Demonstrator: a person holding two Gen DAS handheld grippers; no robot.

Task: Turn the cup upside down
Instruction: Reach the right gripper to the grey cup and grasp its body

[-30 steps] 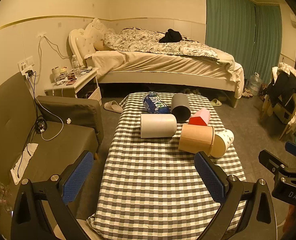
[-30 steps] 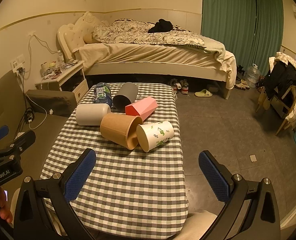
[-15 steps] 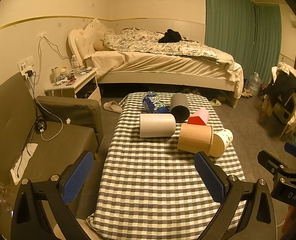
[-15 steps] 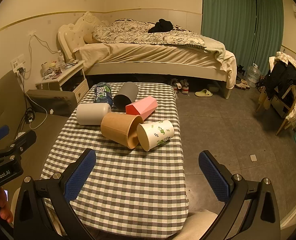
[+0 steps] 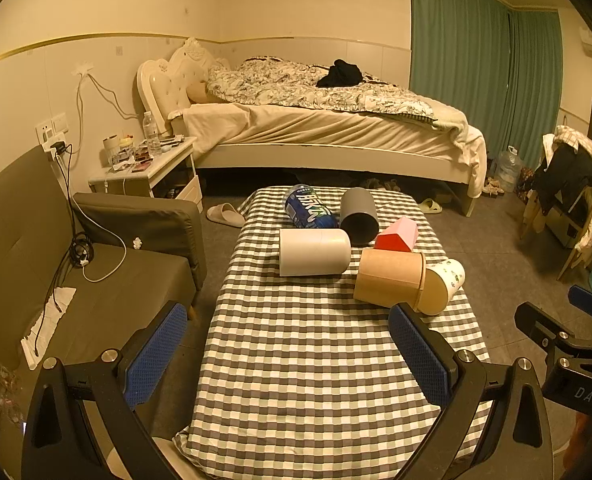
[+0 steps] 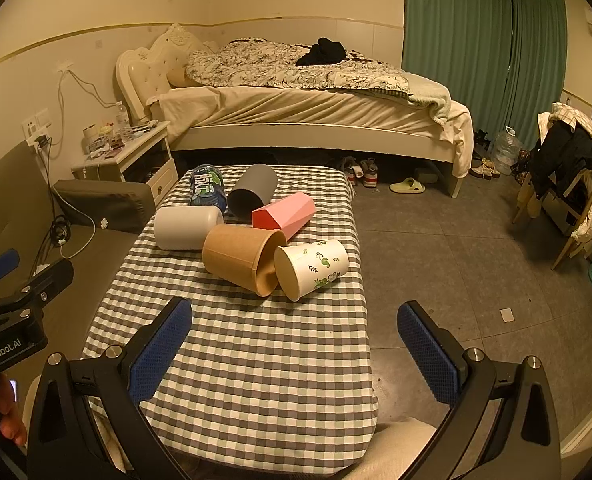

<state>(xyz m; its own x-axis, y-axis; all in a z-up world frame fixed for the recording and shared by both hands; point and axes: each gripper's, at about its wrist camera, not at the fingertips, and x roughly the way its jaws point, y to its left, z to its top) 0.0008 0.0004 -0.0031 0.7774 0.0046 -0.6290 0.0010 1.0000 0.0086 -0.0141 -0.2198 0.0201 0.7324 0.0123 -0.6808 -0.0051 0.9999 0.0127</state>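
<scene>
Several cups lie on their sides on a checkered table (image 5: 316,360) (image 6: 256,360). A white cup (image 5: 314,252) (image 6: 188,227) lies at the left. A tan cup (image 5: 388,278) (image 6: 240,258) lies beside a leaf-print paper cup (image 5: 444,286) (image 6: 312,269). A grey cup (image 5: 358,216) (image 6: 252,191), a pink faceted cup (image 5: 398,235) (image 6: 286,215) and a blue printed cup (image 5: 308,211) (image 6: 206,189) lie behind. My left gripper (image 5: 288,354) is open and empty, over the table's near part. My right gripper (image 6: 294,350) is open and empty, short of the cups.
A dark sofa (image 5: 96,280) stands left of the table, with cables on it. A nightstand (image 5: 148,168) and a bed (image 5: 328,128) are behind. A chair with clothes (image 6: 568,176) stands at the right. Bare floor (image 6: 456,260) lies right of the table.
Both views have shifted only slightly. The cups lie as before and both grippers stay open.
</scene>
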